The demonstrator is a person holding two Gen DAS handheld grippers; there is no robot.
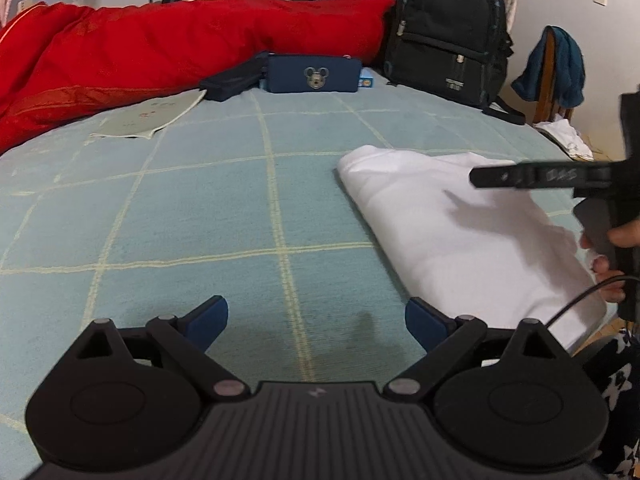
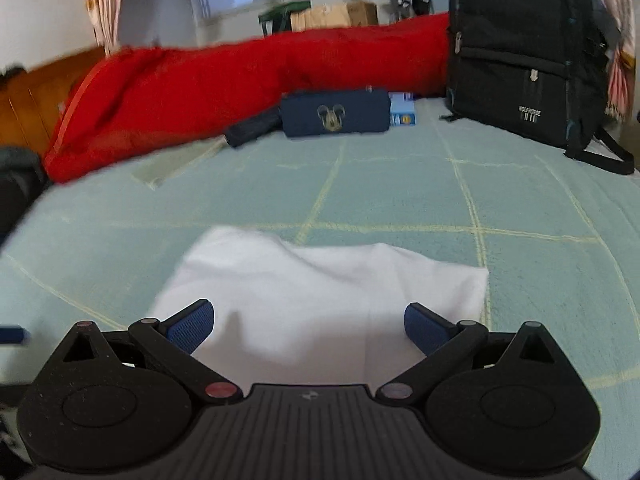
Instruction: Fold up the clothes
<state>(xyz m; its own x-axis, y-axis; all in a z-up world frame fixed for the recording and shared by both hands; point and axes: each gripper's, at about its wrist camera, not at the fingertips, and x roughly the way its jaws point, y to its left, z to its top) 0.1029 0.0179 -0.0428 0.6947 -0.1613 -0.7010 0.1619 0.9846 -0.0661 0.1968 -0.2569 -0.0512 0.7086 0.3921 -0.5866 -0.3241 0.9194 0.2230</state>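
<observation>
Left wrist view
Bed surface: a pale green bedspread with a thin yellow grid is lying flat, taking up most of the view.
Garment: a white cloth garment, already folded into a long rectangle, is resting on the bedspread to the right, its near end reaching the bed edge.
Left gripper: the black two-finger left gripper with blue pads is hovering over bare bedspread, jaws spread wide, gripping nothing, just beside the garment's near corner.
Right gripper: seen side-on, the black right gripper is hanging above the garment, casting a shadow on it; a person's hand is holding its handle.
Background: a bulky red quilt, a navy pouch with a mouse emblem and an upright black backpack are sitting along the far side.

Right wrist view
Garment: the white cloth garment is lying directly ahead and under the fingers; the picture is blurring slightly.
Right gripper: the right gripper is standing wide open, holding nothing.
Background: quilt, pouch and backpack are showing beyond.

Risk
Slipping layers: pinching only the top layer is likely to be pulling the fold open.
Edge: the near end is sitting at the bed edge, so a drag toward the person could be sliding it off.
</observation>
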